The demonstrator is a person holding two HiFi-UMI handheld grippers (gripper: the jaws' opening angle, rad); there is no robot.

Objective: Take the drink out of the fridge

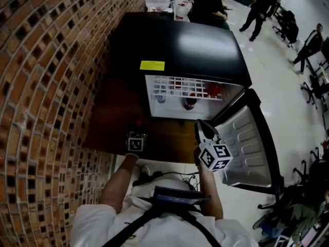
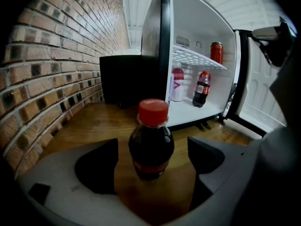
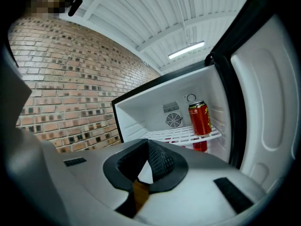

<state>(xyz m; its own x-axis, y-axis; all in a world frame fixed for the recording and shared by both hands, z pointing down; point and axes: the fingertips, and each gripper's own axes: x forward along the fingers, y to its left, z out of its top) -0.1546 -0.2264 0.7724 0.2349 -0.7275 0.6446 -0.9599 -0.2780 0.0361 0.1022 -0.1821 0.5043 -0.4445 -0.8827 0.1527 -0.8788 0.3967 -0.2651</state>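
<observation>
Your left gripper [image 2: 151, 149] has its fingers [image 2: 99, 166] spread. The cola bottle [image 2: 151, 138] with the red cap stands upright between them on the wooden surface [image 2: 94, 121], in the lower middle of the frame, and a gap shows at each side of it. The bottle is outside the fridge [image 2: 197, 32], which stands open at the upper right. Your right gripper [image 3: 146, 147] points at the open fridge, its fingers [image 3: 162, 161] pressed together at the tips with nothing between. A red can [image 3: 199, 118] stands on the wire shelf [image 3: 174, 134] inside.
</observation>
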